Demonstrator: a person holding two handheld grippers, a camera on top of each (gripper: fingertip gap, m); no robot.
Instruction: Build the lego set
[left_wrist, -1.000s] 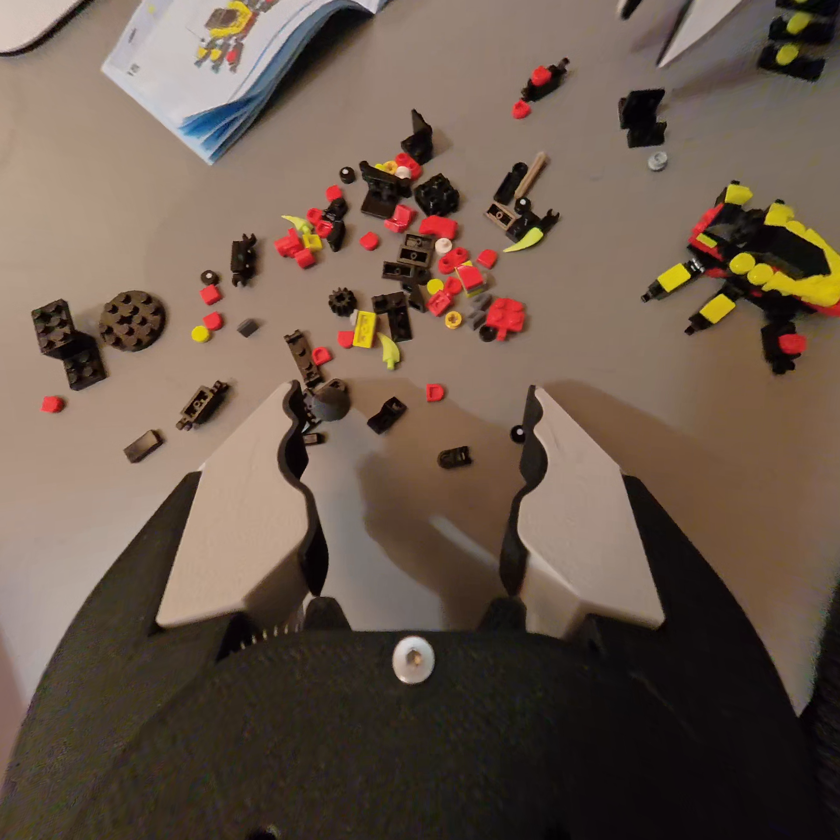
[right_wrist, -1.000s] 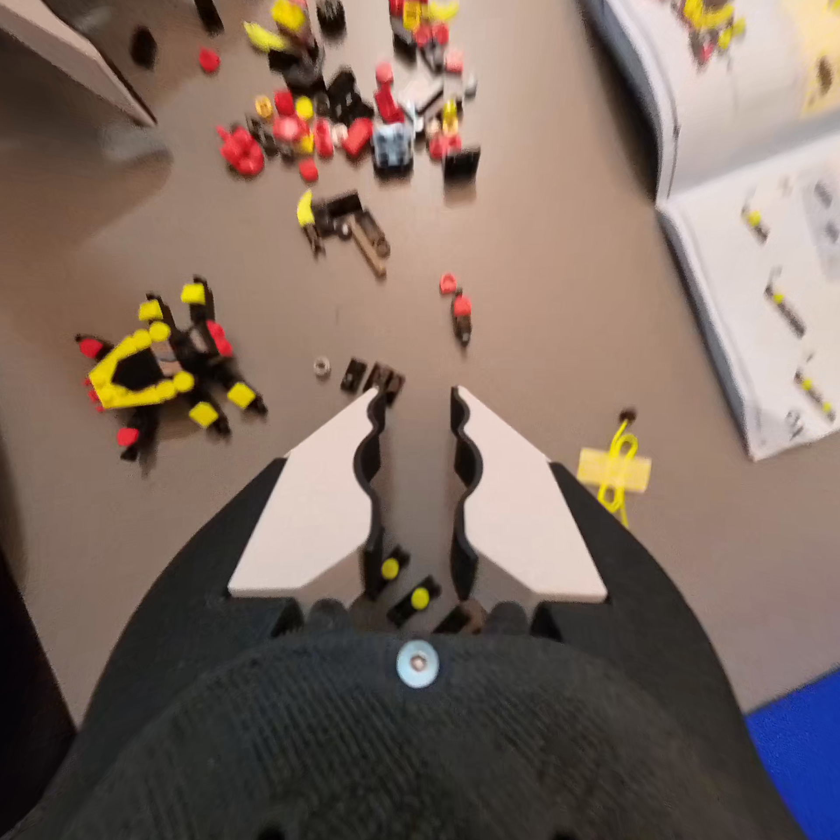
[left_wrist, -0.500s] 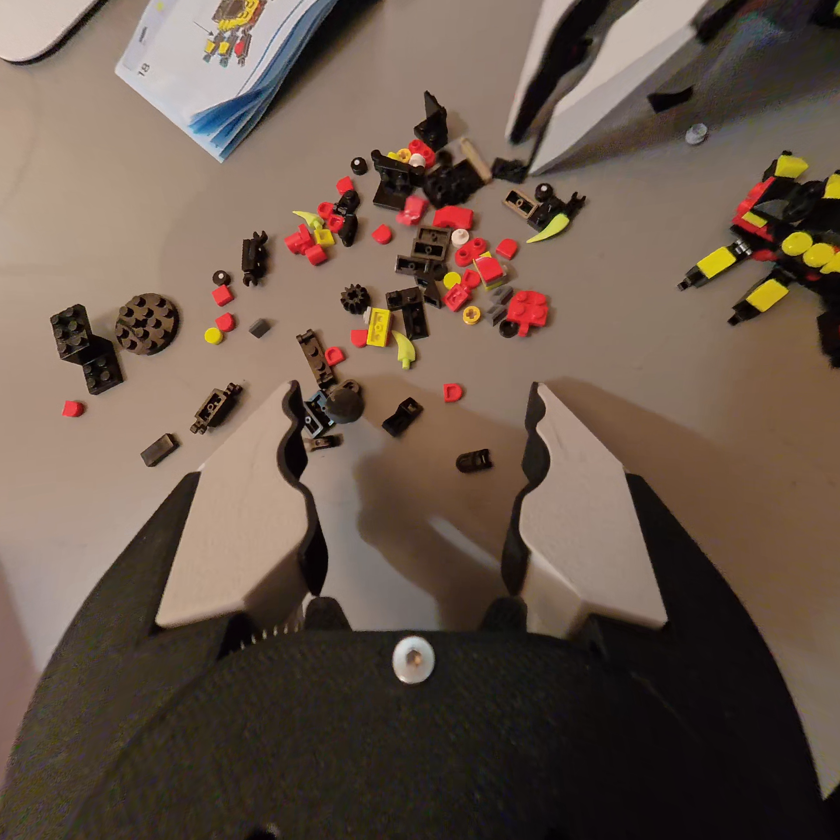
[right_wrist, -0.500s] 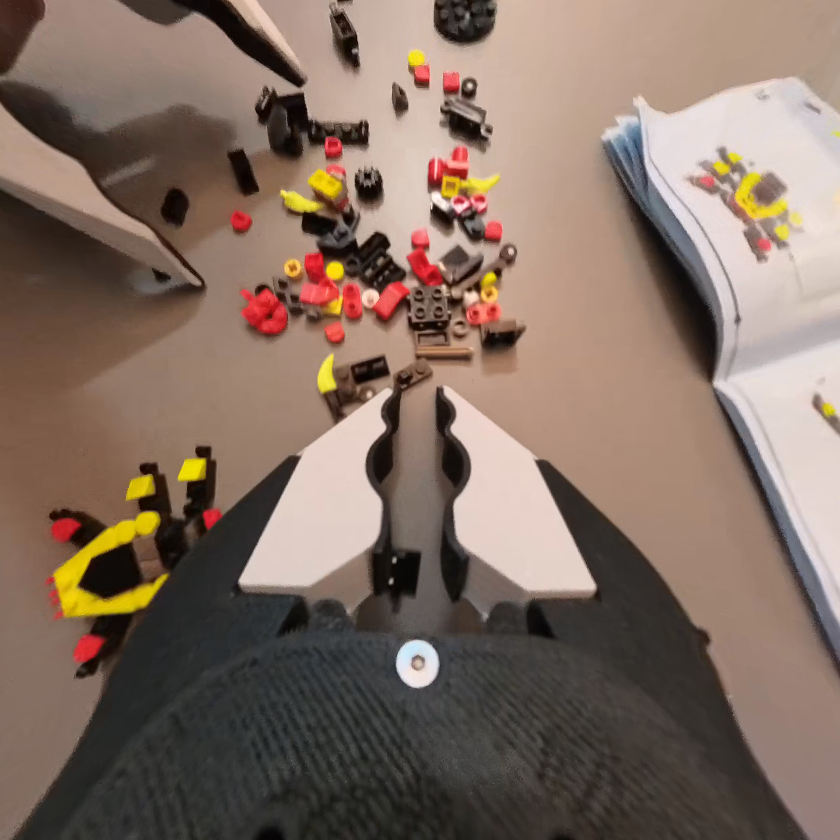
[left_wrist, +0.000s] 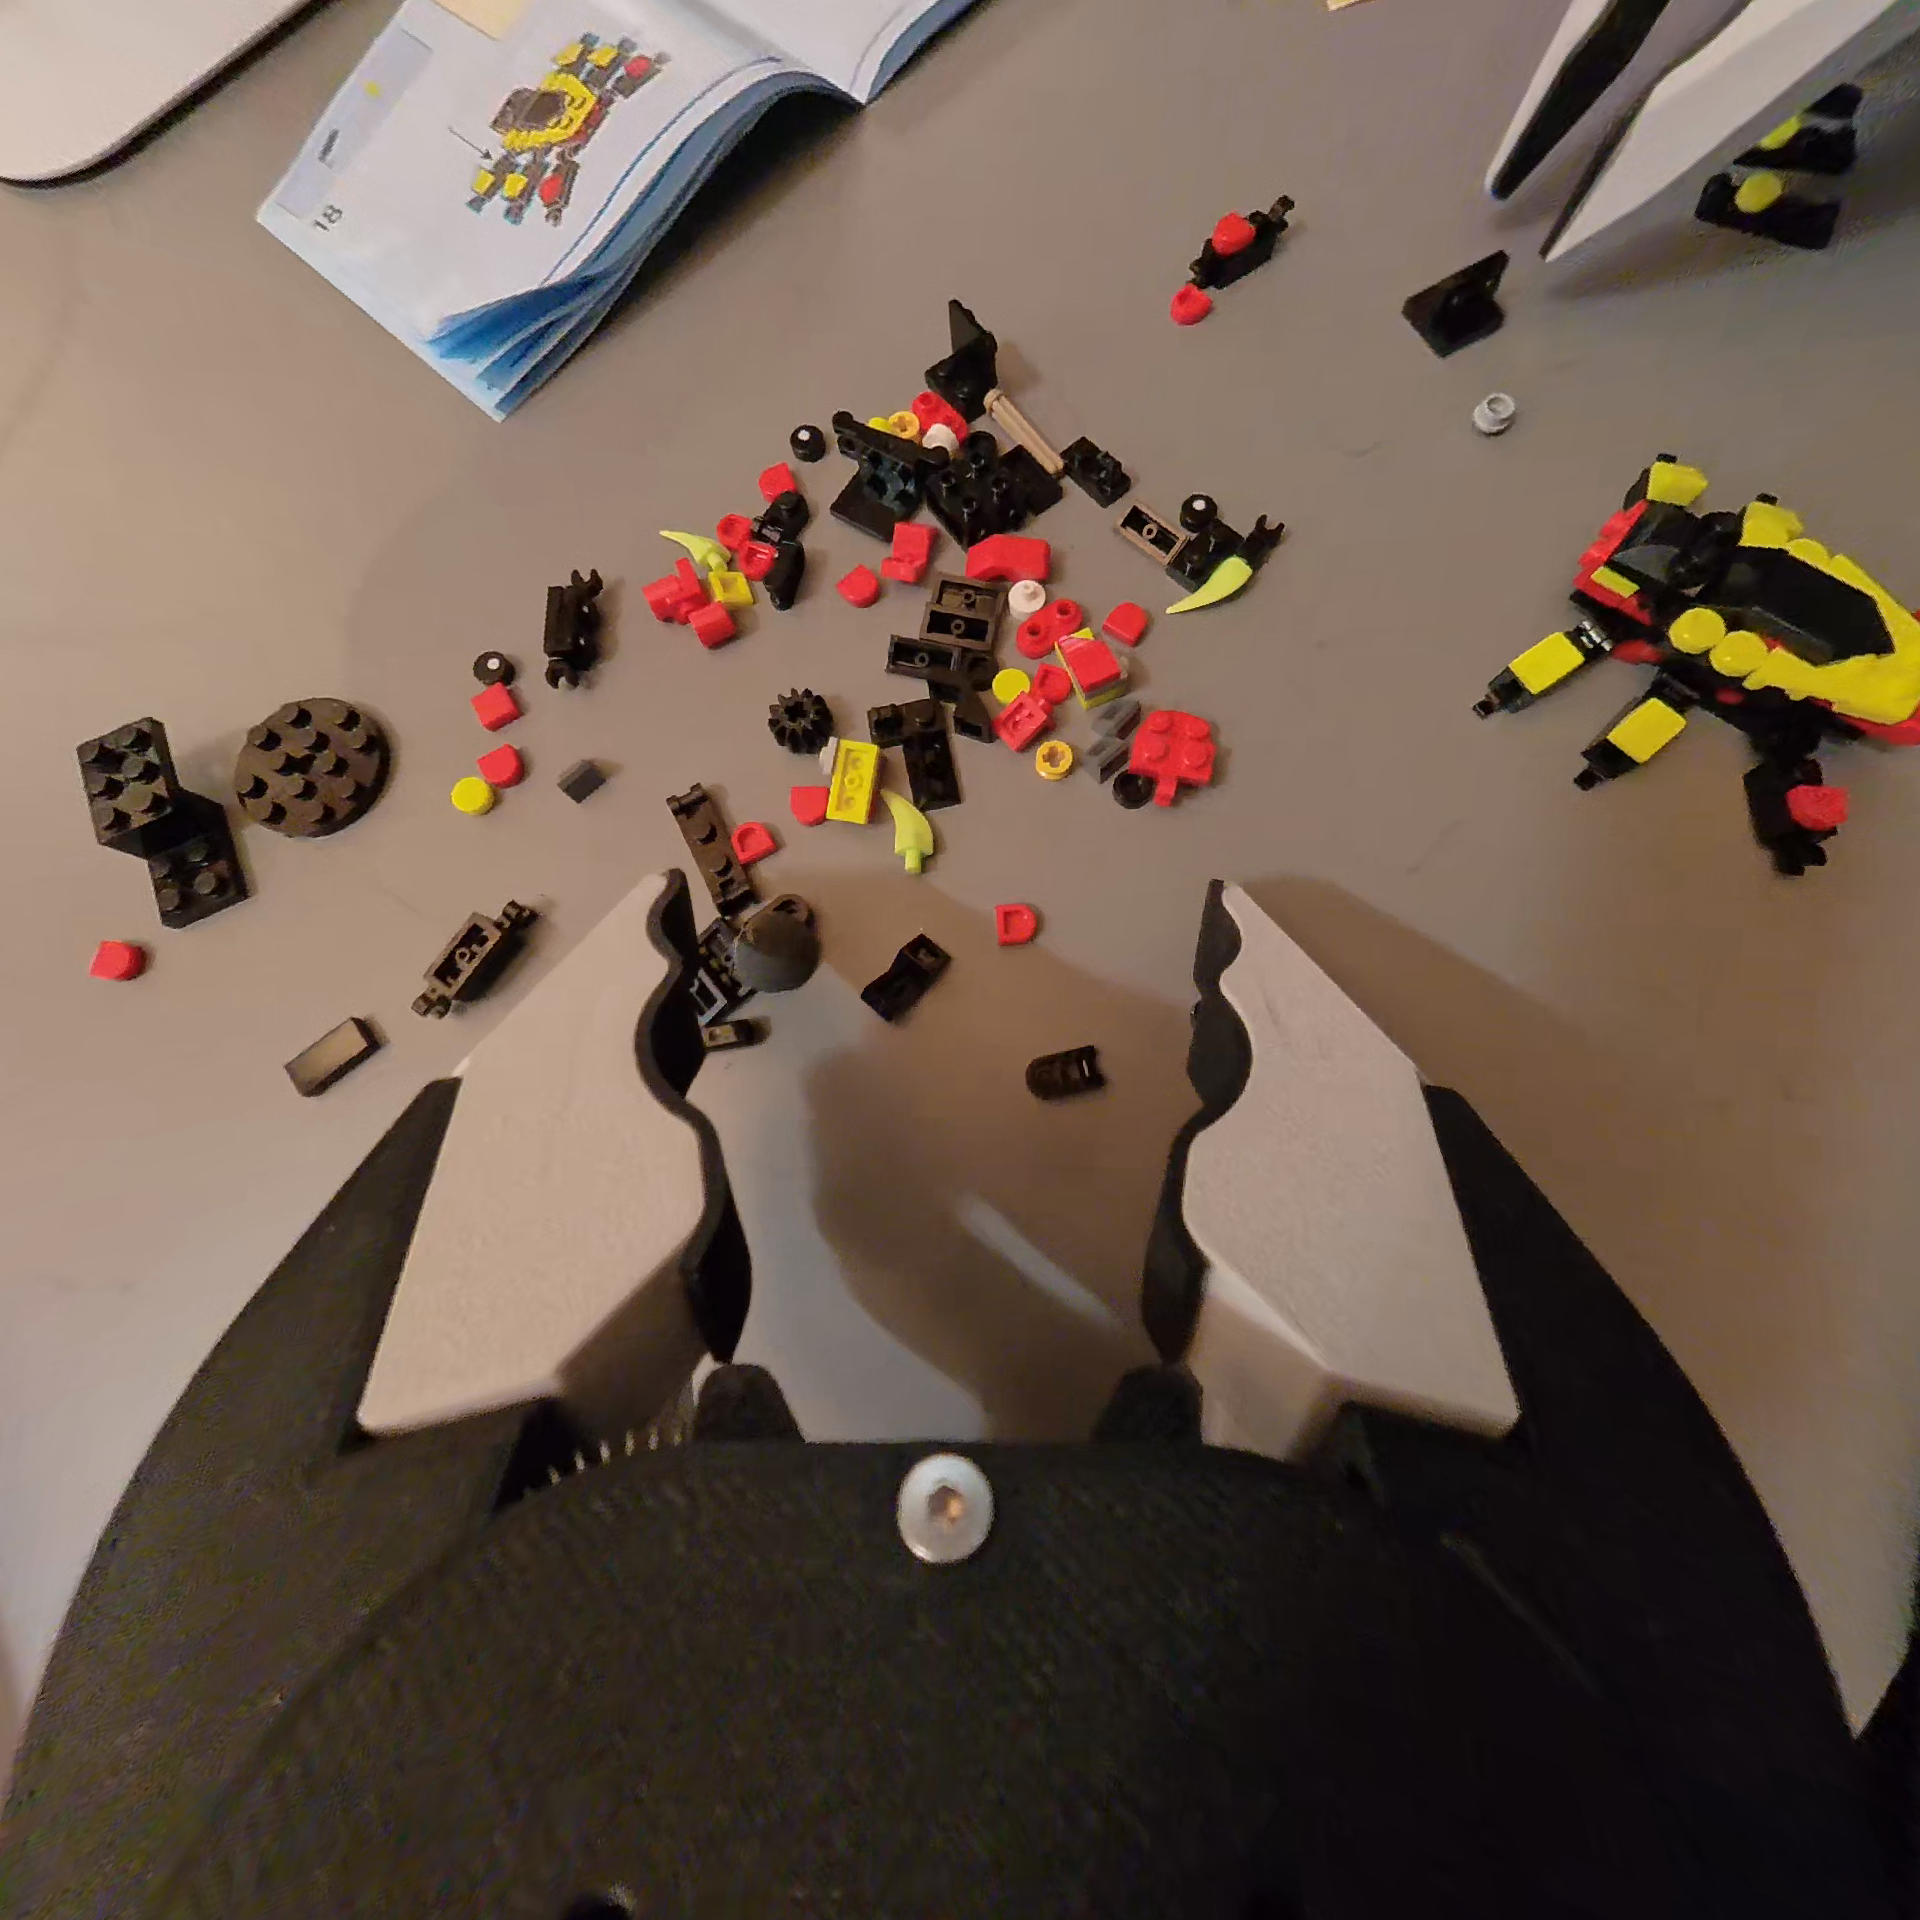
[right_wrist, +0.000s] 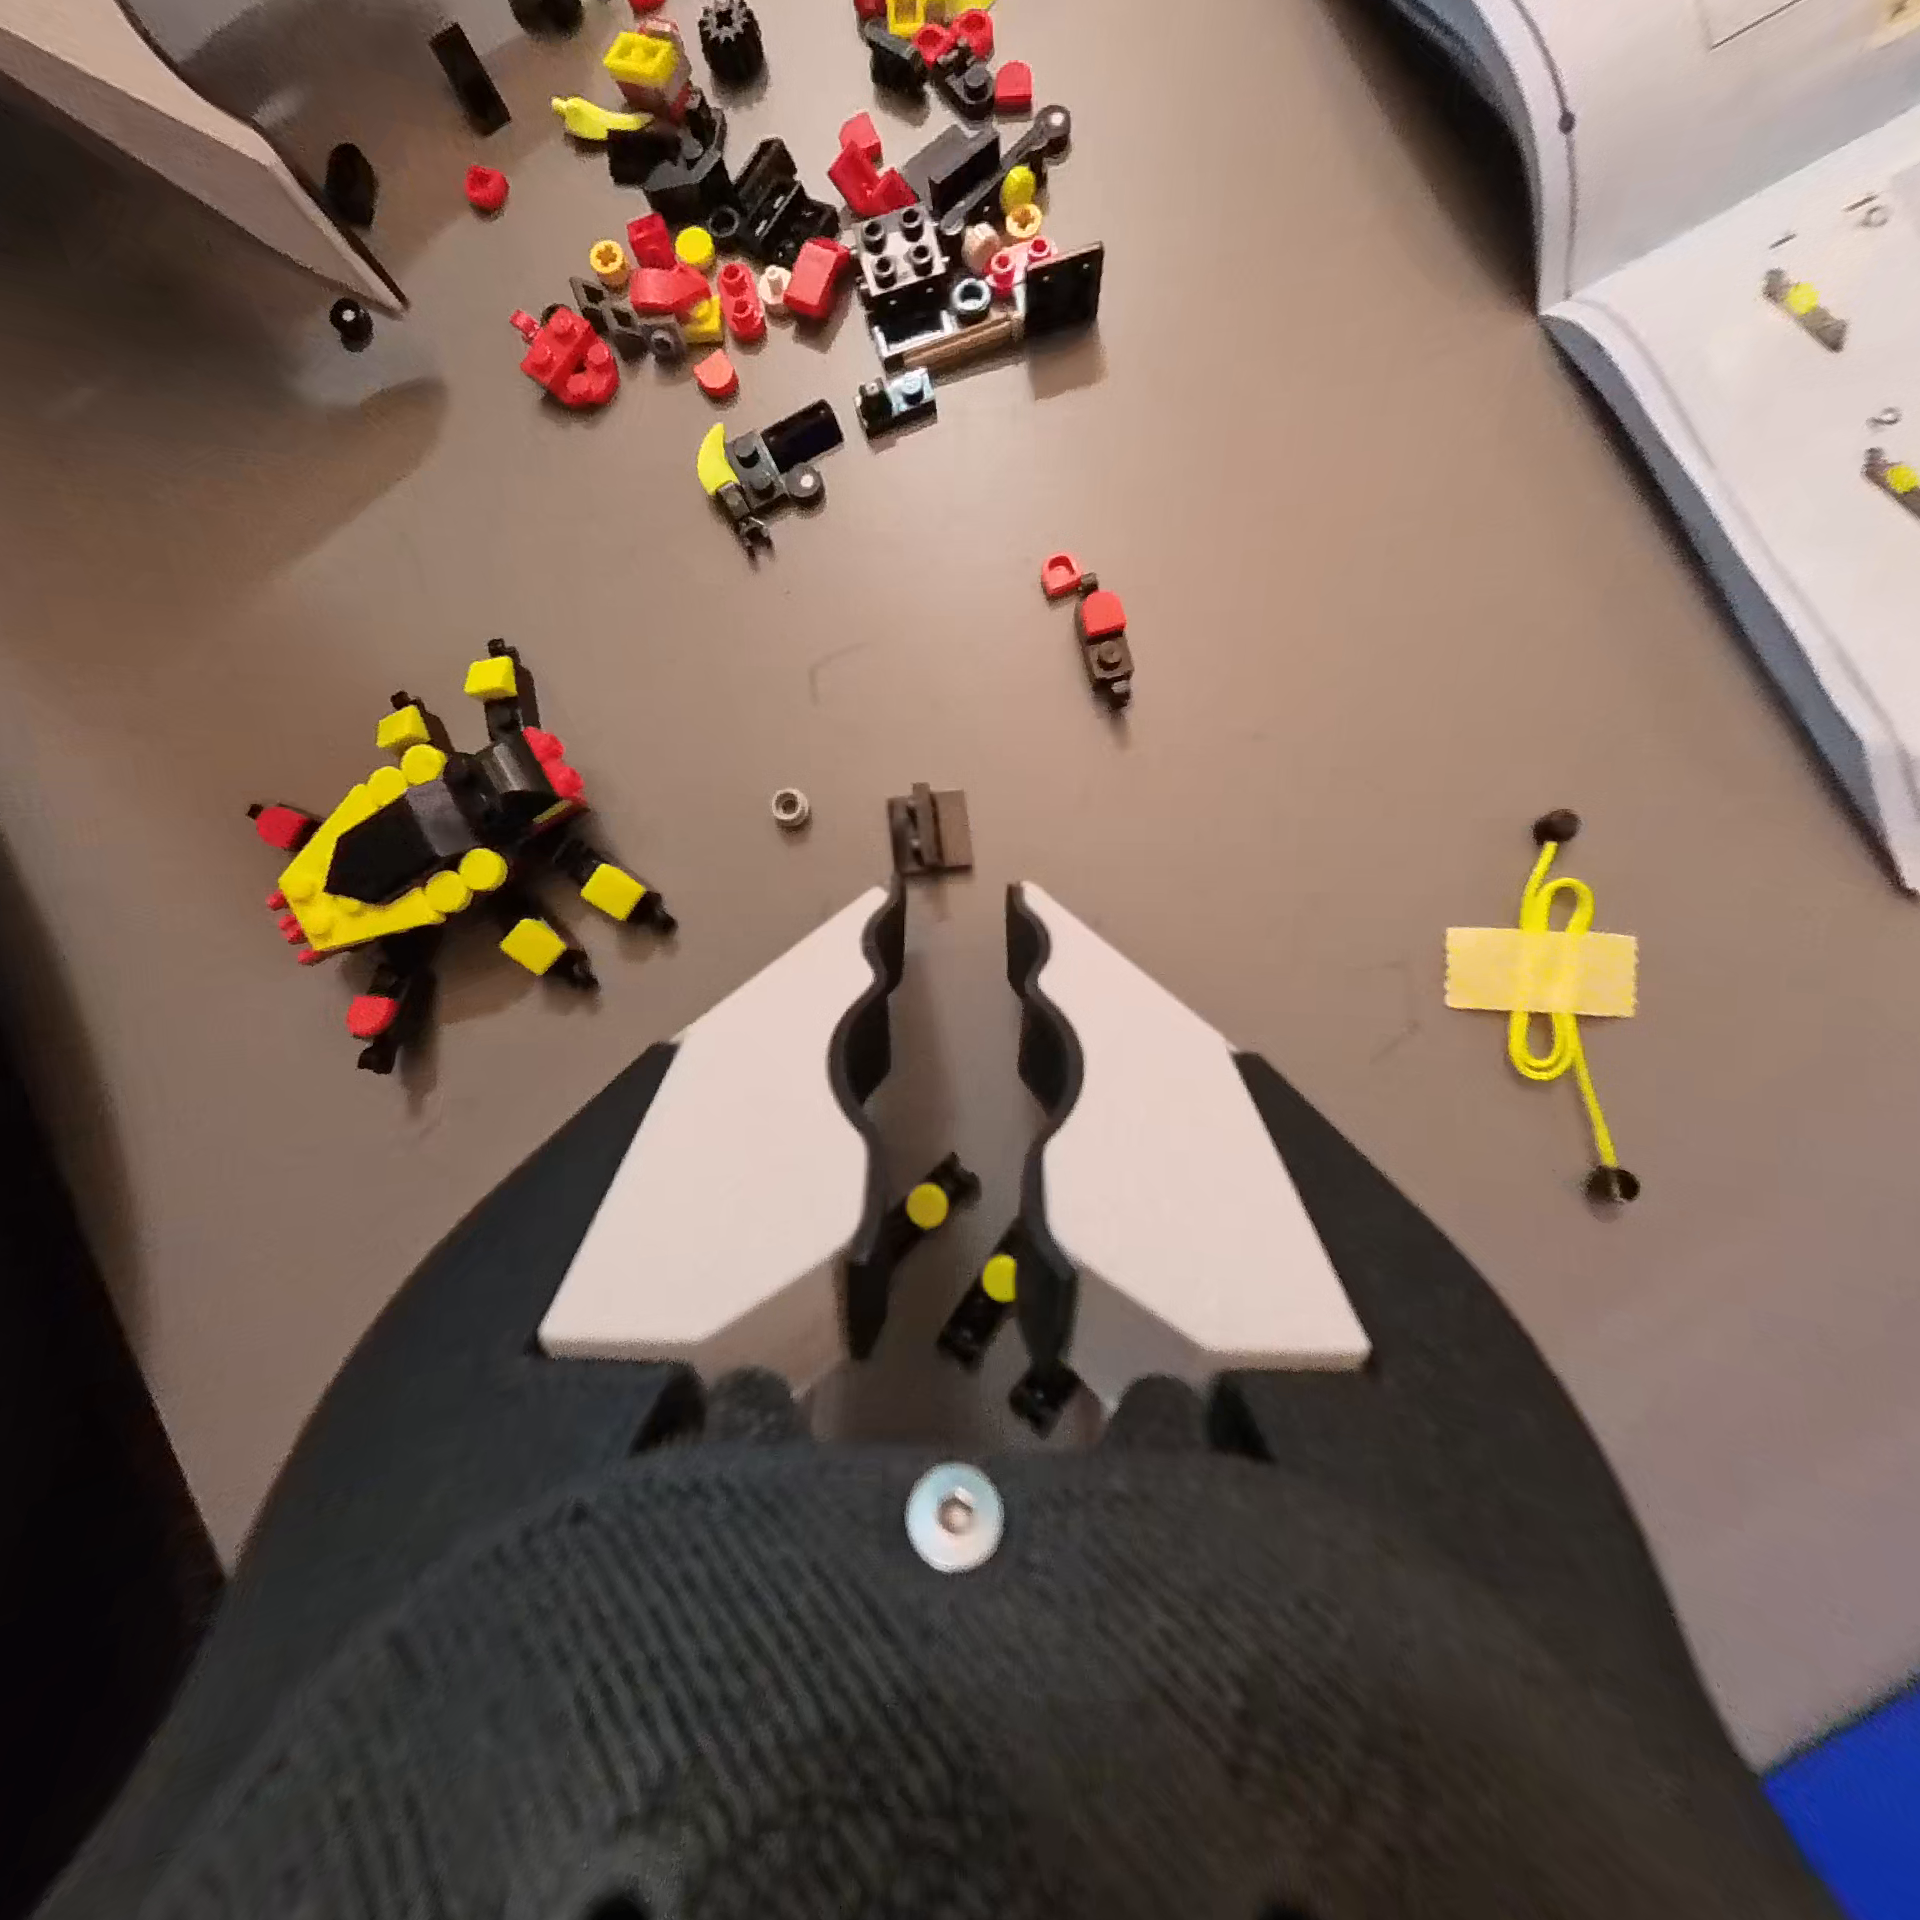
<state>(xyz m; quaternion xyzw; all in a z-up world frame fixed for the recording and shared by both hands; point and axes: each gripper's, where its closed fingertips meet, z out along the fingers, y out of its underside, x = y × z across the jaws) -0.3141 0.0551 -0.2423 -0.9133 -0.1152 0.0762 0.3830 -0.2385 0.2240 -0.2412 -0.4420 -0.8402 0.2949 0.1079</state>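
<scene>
Loose red, black and yellow Lego pieces (left_wrist: 966, 623) lie in a pile mid-table, also in the right wrist view (right_wrist: 810, 239). The part-built black, yellow and red model (left_wrist: 1756, 634) stands apart from it (right_wrist: 416, 852). My left gripper (left_wrist: 940, 914) is wide open and empty, just short of the pile; a dark round piece (left_wrist: 774, 945) lies by its left fingertip. My right gripper (right_wrist: 956, 902) is open by a narrow gap and empty, just behind a black bracket piece (right_wrist: 930, 836). Two black pieces with yellow studs (right_wrist: 928, 1205) lie on the table under its fingers.
The open instruction booklet (left_wrist: 582, 177) lies beyond the pile (right_wrist: 1766, 343). A yellow string on a tape strip (right_wrist: 1538, 977) lies right of my right gripper. Black bricks (left_wrist: 135, 774) and a round black plate (left_wrist: 312, 764) sit at the left. A grey stud (right_wrist: 792, 807) lies beside the bracket.
My right gripper swung out over the pile, then drew back to where it was. A tan bar and a small black piece were shifted toward the pile. My left gripper barely moved.
</scene>
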